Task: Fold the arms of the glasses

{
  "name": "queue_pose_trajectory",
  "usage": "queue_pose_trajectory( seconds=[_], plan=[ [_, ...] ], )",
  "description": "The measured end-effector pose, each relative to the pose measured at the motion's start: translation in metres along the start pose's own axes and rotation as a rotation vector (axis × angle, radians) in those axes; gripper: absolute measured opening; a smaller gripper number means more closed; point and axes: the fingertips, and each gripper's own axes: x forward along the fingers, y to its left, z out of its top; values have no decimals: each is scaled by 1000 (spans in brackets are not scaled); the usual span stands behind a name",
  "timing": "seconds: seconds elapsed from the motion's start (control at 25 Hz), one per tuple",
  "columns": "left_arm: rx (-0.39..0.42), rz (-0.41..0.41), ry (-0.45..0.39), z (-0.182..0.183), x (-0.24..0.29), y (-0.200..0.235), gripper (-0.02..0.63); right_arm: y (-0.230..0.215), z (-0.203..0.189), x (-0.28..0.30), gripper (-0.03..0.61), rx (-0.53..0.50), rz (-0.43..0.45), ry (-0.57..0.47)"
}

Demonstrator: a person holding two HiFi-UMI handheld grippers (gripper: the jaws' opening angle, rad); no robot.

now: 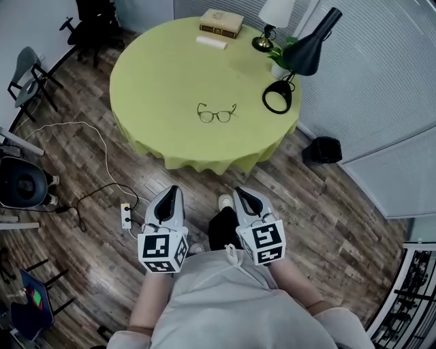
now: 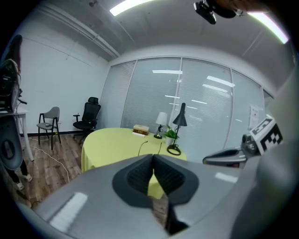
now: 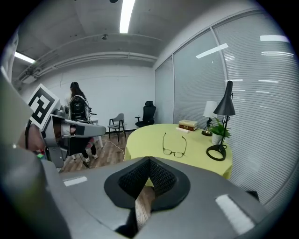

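Observation:
A pair of black-framed glasses (image 1: 216,114) lies on the round yellow-green table (image 1: 157,82), near its front edge. Both arms stand unfolded and point away from me. My left gripper (image 1: 172,189) and right gripper (image 1: 243,192) hang side by side over the wooden floor, short of the table and well apart from the glasses. Both are shut with nothing between the jaws. The right gripper view looks past its shut jaws (image 3: 149,159) to the glasses (image 3: 174,145). In the left gripper view only the glasses' arms (image 2: 149,146) show above the shut jaws (image 2: 153,155).
At the table's far side lie stacked books (image 1: 221,22) and a white box (image 1: 211,42). A white lamp (image 1: 272,17), a potted plant (image 1: 279,60) and a black desk lamp (image 1: 300,58) stand at its right. On the floor are a power strip (image 1: 126,215) with cable and a black bin (image 1: 323,150).

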Motion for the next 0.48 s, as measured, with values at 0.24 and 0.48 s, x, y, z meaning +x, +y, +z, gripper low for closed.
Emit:
queue_pose_trajectory(
  seconds=[0.24, 0.48],
  plan=[
    [-22, 71, -6, 35, 80, -9, 6, -67, 33, 52, 0, -28, 75, -7],
    [-27, 127, -34, 68, 146, -22, 6, -153, 71, 90, 0, -42, 71, -34]
  ],
)
